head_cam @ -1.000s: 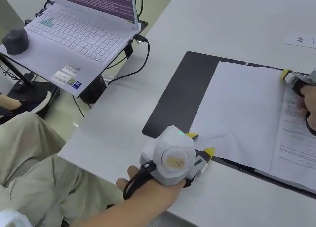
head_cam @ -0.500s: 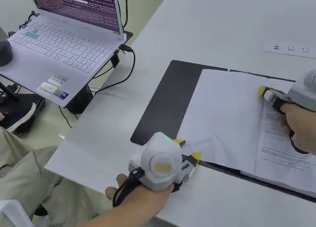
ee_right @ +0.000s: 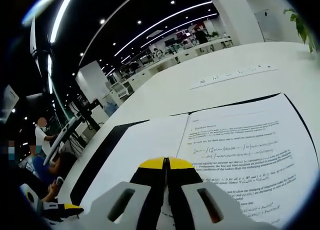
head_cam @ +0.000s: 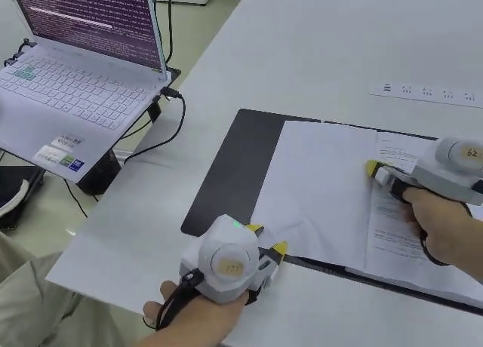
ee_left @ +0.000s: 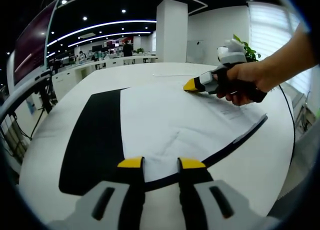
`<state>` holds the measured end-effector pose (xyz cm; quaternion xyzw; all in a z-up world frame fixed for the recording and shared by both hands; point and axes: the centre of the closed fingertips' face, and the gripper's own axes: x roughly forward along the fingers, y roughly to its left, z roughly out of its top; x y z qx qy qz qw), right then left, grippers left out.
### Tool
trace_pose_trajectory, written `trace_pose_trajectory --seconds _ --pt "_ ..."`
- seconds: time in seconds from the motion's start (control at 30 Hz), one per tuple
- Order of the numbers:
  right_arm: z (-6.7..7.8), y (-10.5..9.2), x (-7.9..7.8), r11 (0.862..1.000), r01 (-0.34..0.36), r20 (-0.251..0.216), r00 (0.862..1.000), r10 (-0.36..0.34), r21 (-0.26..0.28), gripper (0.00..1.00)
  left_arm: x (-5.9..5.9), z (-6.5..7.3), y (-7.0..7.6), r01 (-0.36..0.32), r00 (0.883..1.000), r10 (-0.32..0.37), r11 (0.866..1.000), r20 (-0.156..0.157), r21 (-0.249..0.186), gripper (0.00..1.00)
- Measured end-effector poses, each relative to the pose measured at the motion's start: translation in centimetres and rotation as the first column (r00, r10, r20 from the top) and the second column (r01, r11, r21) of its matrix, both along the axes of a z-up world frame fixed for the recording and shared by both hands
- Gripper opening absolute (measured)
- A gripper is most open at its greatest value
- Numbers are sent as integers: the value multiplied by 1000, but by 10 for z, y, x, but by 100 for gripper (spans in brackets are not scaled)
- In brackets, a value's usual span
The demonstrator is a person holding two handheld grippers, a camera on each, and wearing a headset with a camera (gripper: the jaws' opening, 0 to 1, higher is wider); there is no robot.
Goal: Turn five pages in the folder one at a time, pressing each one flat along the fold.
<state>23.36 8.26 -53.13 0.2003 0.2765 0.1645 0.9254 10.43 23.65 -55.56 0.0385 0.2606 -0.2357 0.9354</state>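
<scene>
The right gripper point(head_cam: 373, 168) pressed the fold point(head_cam: 368, 228) at three o'clock with fingers clenched, while the left gripper point(head_cam: 268, 240) sat released at six, so skewed pressing risked creasing the page point(head_cam: 317, 187).

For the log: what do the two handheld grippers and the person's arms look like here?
The left gripper and right gripper both have rounded white-grey housings with a round pale disc bearing small digits, and grey jaws tipped in yellow. A black cable loops by the left wrist; the right has a black handle. The forearms are bare of sleeves.
</scene>
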Motion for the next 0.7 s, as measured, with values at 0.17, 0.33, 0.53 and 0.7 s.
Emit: trace_pose_trajectory --seconds 0.17,0.33,0.53,0.7 --pt "1 6 -17 1000 -21 -3 1000 21 20 0 0 0 0 0 1000 0 1000 2 2 25" --pt "0 6 -27 999 -22 -7 1000 22 28 0 0 0 0 2 1000 -2 1000 2 6 25" --pt "-3 6 -42 998 -7 -23 1000 8 61 0 -1 0 0 1 1000 -1 1000 6 13 25" --pt "-5 11 -57 997 -19 -27 999 21 70 0 -1 0 0 -1 1000 1 1000 8 16 25"
